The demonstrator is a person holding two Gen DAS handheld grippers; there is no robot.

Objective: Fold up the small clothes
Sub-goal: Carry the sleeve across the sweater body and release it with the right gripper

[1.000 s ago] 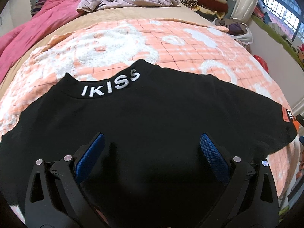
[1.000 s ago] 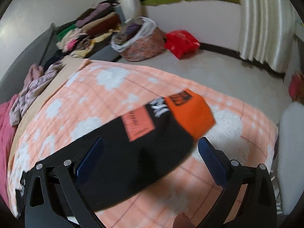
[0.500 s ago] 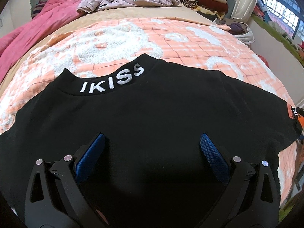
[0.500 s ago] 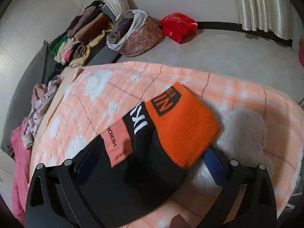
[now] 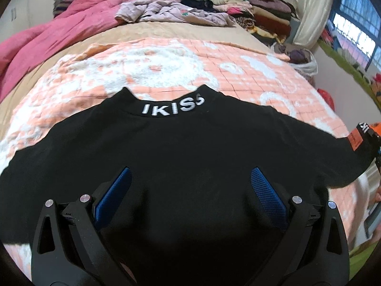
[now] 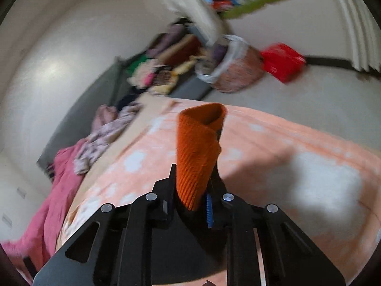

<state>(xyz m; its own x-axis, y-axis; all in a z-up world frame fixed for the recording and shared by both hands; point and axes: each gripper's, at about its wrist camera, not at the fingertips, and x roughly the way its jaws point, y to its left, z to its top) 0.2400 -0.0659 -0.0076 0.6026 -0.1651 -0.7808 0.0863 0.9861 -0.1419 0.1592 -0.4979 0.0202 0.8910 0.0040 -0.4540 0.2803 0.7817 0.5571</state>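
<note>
A bed (image 5: 250, 35) under a peach blanket (image 5: 166, 66) fills the room; pale walls (image 6: 47, 59), grey floor (image 6: 321, 95), daylight through a barred window (image 5: 354, 23), white curtain (image 5: 309, 12).

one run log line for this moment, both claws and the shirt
left claw: open, over black shirt | right claw: shut on orange cuff | shirt: flat on orange blanket | step: sleeve fold starting
</note>
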